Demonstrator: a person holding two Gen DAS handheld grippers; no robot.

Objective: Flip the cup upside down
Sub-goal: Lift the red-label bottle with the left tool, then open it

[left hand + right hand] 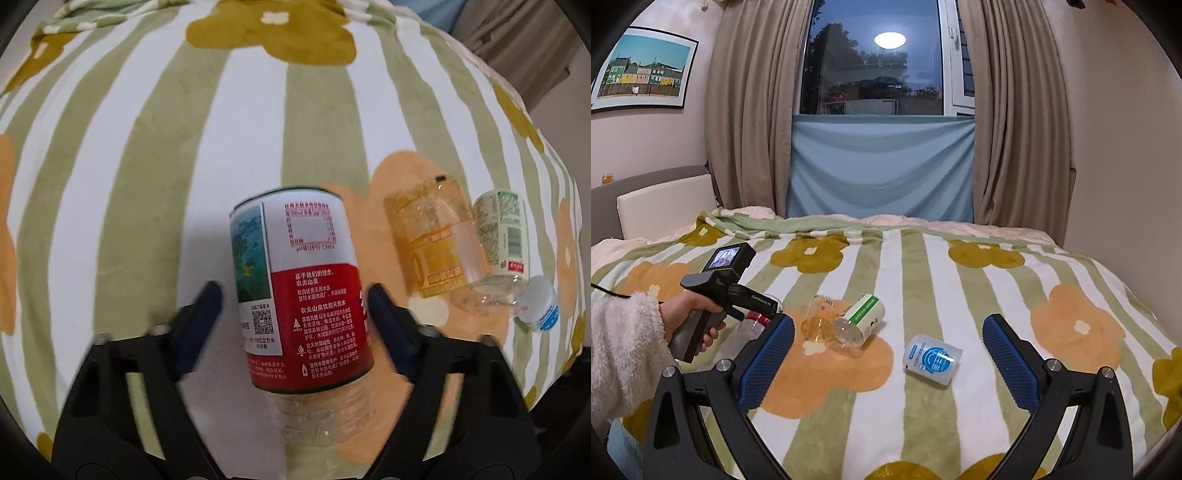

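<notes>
A cut bottle cup with a red and white label (pixel 299 280) sits between the fingers of my left gripper (pixel 293 291). Its clear ribbed end points toward the camera. The jaws stand open, one on each side of the label, with a small gap on the left; blur hides any contact on the right. In the right wrist view this cup (pixel 759 319) peeks out behind my right gripper's left finger (pixel 768 354). My right gripper (pixel 889 325) hovers open over the blanket with nothing held.
On the striped flower blanket (pixel 147 166) lie a clear orange cup (pixel 439 243), a green-labelled cup (pixel 502 236) and a small white and blue cup (pixel 539 302). A hand in a fluffy sleeve (pixel 690 314) holds the left gripper's body. Curtains and a window stand beyond the bed.
</notes>
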